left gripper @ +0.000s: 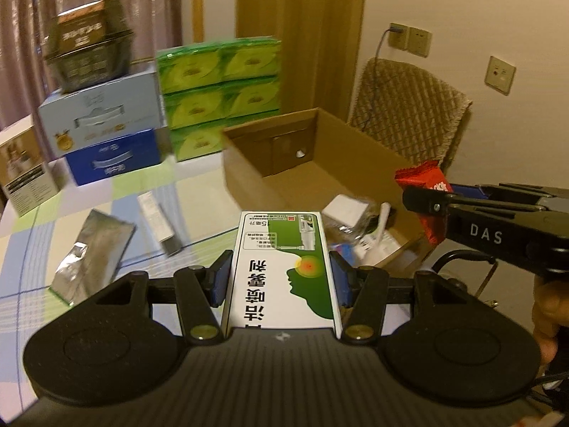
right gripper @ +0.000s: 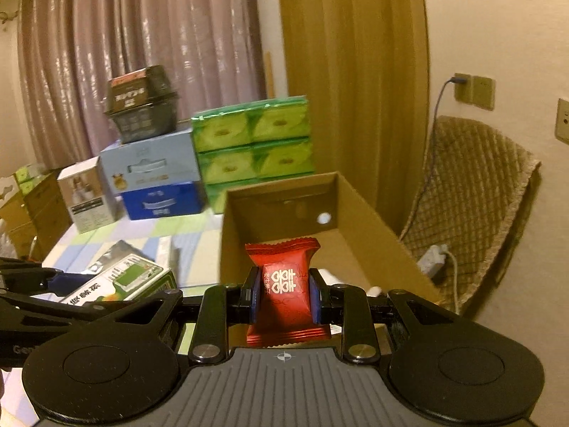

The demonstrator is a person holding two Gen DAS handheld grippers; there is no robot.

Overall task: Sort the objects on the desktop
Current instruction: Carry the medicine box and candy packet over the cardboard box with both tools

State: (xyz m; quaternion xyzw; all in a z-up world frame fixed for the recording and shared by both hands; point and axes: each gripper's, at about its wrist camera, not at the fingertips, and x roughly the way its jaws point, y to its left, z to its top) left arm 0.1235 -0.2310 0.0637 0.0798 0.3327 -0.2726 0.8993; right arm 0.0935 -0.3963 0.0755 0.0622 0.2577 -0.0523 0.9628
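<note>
Spray box (left gripper: 281, 267), stiff and light, sits clamped across its sides in the left claw (left gripper: 281, 281); right claw (right gripper: 284, 297) pinches a soft, crinkly red packet (right gripper: 286, 291) mid-body.

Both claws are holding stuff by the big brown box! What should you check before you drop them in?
1. Left claw grips the green-and-white box: ok.
2. Right claw grips the red candy packet: ok.
3. Cardboard box open on top: ok.
4. Free floor space inside at the far end: ok.
5. Candy packet over the opening: ok.
6. Green-and-white box fully past the near wall: cannot tell.
</note>
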